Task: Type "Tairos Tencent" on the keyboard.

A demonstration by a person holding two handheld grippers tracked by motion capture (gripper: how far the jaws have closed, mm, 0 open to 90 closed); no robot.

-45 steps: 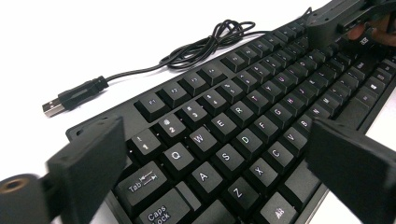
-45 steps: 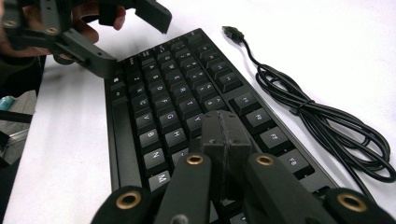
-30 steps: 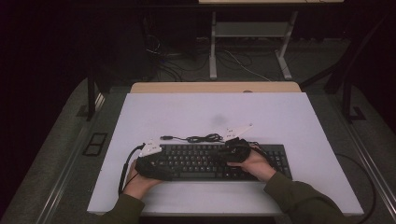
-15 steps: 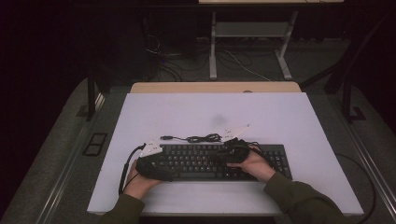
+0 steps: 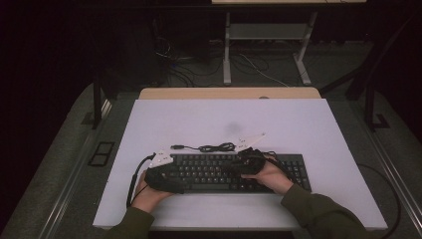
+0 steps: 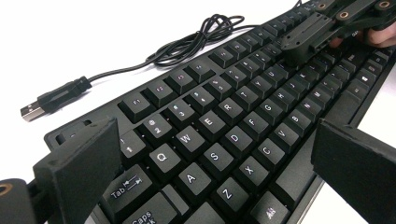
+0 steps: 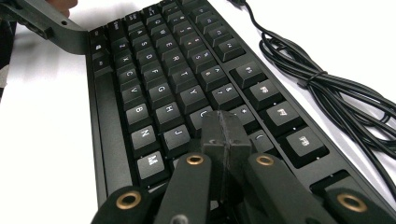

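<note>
A black keyboard (image 5: 209, 172) lies on the white table (image 5: 229, 119) near its front edge. My left gripper (image 5: 166, 177) is at the keyboard's left end. In the left gripper view its jaws (image 6: 215, 172) stand wide, one at the back edge and one off the front edge, with the Q, A and Z keys (image 6: 233, 116) between them. I cannot tell whether they touch it. My right gripper (image 5: 239, 166) is shut, its joined tips (image 7: 224, 135) just over the keys (image 7: 154, 84) near J and K. It also appears in the left gripper view (image 6: 296, 46).
The keyboard's black cable (image 5: 209, 147) lies bundled on the table behind it, its USB plug (image 6: 51, 100) loose at the left. A wooden strip (image 5: 229, 93) borders the table's far edge. Beyond it are a desk frame (image 5: 263, 45) and floor cables.
</note>
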